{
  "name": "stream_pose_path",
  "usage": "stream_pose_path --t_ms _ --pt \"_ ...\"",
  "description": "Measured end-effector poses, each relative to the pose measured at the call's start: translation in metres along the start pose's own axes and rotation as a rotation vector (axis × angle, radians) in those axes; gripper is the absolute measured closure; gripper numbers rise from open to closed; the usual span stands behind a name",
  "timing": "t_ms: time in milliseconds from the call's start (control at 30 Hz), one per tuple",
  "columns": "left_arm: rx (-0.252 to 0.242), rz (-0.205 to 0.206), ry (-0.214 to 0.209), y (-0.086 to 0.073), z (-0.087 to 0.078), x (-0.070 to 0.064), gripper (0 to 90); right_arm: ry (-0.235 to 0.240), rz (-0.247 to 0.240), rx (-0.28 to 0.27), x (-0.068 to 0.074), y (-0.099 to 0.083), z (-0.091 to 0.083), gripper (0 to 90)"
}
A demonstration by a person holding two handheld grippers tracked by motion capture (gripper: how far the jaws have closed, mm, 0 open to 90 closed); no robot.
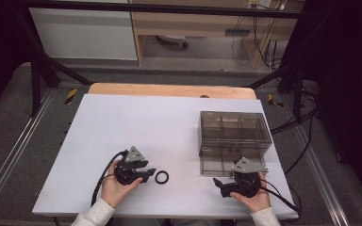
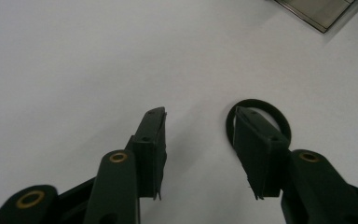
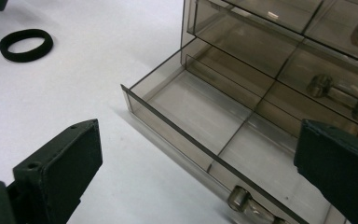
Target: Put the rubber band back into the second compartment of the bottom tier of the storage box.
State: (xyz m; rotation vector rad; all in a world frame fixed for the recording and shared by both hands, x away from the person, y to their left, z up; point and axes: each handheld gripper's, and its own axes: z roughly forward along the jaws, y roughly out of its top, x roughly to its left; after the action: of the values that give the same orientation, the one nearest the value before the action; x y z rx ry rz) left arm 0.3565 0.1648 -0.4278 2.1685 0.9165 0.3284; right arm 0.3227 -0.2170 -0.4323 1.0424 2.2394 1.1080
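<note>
My left claw [image 1: 147, 174] is wide apart, right beside the black ring [image 1: 161, 177] on the white table [image 1: 122, 127]. I have not grabbed it yet. The clear drawer [image 3: 200, 121] is pulled out and empty, ready. My right claw [image 1: 220, 183] waits there, apart too.

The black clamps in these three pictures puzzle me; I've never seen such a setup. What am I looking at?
A person holds two hand tools with jaws: the left gripper and the right gripper. One picture looks down from above; the other two come from cameras riding on each tool. On the white table lie a black ring and a smoky clear drawer box with its bottom drawer pulled open and empty. Both sets of jaws are open, holding nothing; the left ones sit close to the ring.
</note>
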Motion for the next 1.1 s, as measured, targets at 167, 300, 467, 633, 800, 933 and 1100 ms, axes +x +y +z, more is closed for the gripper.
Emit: stream_pose_path --t_ms 167,300,467,633,800,933,1100 --pt "-0.021 0.002 0.034 -0.008 -0.012 0.01 41.2 0.011 0.005 0.0 0.003 0.004 0.001 1.7" --pt "-0.042 0.007 0.067 -0.016 -0.02 0.016 30.5 0.02 0.015 0.003 0.004 0.007 0.002 1.7" --pt "-0.047 -0.016 0.074 -0.025 -0.028 0.025 20.7 0.025 0.014 -0.002 0.005 0.012 0.003 1.4" --pt "-0.048 -0.034 0.083 -0.03 -0.035 0.031 13.8 0.037 0.013 0.003 0.009 0.019 0.006 1.1" --pt "-0.047 -0.053 0.082 -0.036 -0.04 0.037 10.0 0.051 0.005 0.007 0.014 0.026 0.009 0.7" --pt "-0.052 -0.052 0.084 -0.042 -0.044 0.042 8.2 0.063 -0.007 0.006 0.018 0.032 0.012 0.6" --pt "-0.064 -0.072 0.091 -0.05 -0.051 0.049 7.6 0.08 -0.01 0.003 0.022 0.038 0.015 0.6"
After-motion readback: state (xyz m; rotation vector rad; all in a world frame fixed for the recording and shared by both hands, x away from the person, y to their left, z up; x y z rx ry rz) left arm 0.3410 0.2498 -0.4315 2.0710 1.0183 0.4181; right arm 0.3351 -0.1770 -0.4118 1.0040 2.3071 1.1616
